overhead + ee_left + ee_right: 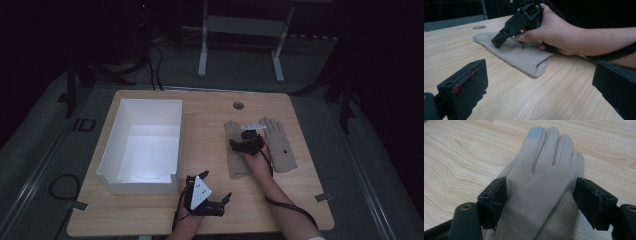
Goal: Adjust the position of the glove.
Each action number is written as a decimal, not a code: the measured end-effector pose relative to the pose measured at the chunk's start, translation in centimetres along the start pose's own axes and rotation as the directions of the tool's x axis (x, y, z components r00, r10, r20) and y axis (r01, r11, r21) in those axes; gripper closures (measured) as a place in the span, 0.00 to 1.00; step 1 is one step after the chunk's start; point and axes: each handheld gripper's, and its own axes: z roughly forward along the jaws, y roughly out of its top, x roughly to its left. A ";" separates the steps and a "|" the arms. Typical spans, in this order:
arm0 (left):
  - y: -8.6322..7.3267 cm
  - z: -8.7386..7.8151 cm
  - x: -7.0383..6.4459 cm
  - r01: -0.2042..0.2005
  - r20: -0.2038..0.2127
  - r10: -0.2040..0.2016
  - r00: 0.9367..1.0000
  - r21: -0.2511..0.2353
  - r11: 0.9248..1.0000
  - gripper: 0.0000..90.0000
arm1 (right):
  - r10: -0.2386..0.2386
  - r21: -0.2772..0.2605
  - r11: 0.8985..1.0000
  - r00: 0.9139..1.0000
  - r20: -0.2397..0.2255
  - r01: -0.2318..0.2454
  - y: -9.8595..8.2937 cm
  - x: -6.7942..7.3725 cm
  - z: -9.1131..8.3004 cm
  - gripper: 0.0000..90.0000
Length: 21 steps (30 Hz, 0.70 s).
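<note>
A beige glove (pixel 237 162) lies flat on the wooden table (pixel 150 207), cuff toward me, right of centre. My right gripper (pixel 241 145) rests low over it, open, one jaw on each side of the glove (pixel 541 177), which has a blue-grey fingertip patch. A second beige glove (pixel 281 147) lies just to the right, fingers spread. My left gripper (pixel 212 200) is open near the table's front edge with nothing between its jaws. Its own view looks past my left gripper (pixel 539 87) at the glove (pixel 524 55) and the hand-held right gripper (pixel 516 25).
An open white box (pixel 145 145) stands on the left half of the table. A round cable hole (pixel 238 105) sits near the far edge. Bare wood lies between the box and the gloves. A metal frame (pixel 240 40) stands beyond the table.
</note>
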 end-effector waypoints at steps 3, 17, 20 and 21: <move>0.0 0.0 0.0 0.000 -0.001 0.000 1.000 -0.002 1.000 0.01 | -0.004 -0.018 1.000 1.000 0.009 0.004 -0.2 0.2 -0.1 0.40; 0.0 0.1 0.0 0.001 0.000 -0.001 1.000 0.006 1.000 0.01 | 0.063 -0.071 0.995 0.997 -0.042 -0.066 0.6 1.3 -3.5 0.82; 0.0 0.1 0.0 -0.001 -0.001 0.001 1.000 0.006 1.000 0.01 | 0.073 -0.086 0.993 0.996 -0.059 -0.077 0.8 1.3 -4.6 0.82; 0.0 0.1 0.0 -0.002 -0.002 0.002 1.000 0.006 1.000 0.01 | 0.068 -0.097 0.993 0.996 -0.054 -0.073 0.9 1.5 -5.5 0.82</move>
